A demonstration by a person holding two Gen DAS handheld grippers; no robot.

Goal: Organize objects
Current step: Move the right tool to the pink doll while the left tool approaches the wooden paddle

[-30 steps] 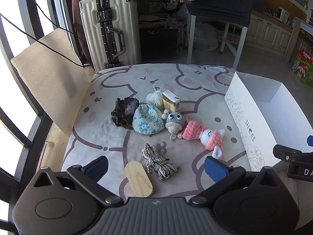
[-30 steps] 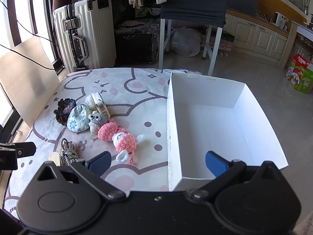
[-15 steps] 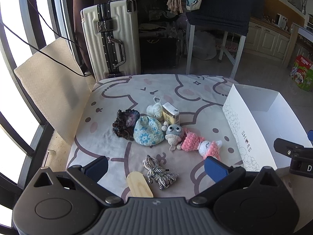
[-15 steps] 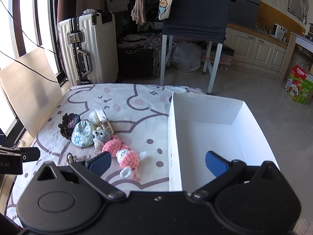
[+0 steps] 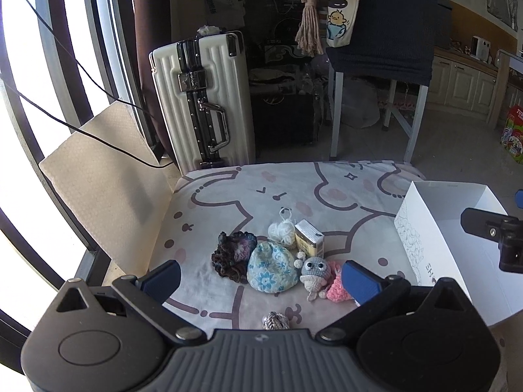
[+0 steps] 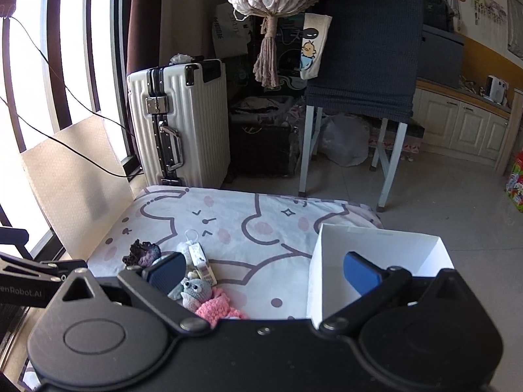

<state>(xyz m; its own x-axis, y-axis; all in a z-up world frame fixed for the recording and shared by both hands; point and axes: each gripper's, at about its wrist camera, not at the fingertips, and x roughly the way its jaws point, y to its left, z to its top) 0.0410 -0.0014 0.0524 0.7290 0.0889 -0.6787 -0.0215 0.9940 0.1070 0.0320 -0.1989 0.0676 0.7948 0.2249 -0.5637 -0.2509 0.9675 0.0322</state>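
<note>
Small items lie clustered on a cartoon-print cloth [image 5: 294,189]: a dark crocheted scrunchie [image 5: 232,254], a blue floral pouch [image 5: 271,271], a white yarn ball [image 5: 281,228], a small yellow box [image 5: 309,238], a grey crocheted doll [image 5: 313,269], a pink crocheted doll [image 5: 336,289] and a braided cord [image 5: 276,320]. A white shoe box [image 5: 421,245] stands open at the right. My left gripper [image 5: 260,282] hangs open above the cluster, holding nothing. My right gripper [image 6: 261,271] is open too, between the cluster and the box [image 6: 376,241].
A white suitcase [image 5: 202,98] stands behind the cloth. A beige board [image 5: 104,170] leans at the left by the window bars. A dark-covered chair [image 6: 359,65] with white legs stands behind. A netted bag with a tassel [image 6: 268,16] hangs overhead. Tiled floor lies to the right.
Both grippers have risen and tilted up, so the objects and box slid lower in view and more of the room shows. The wooden piece has dropped out of sight. Both stay open.
</note>
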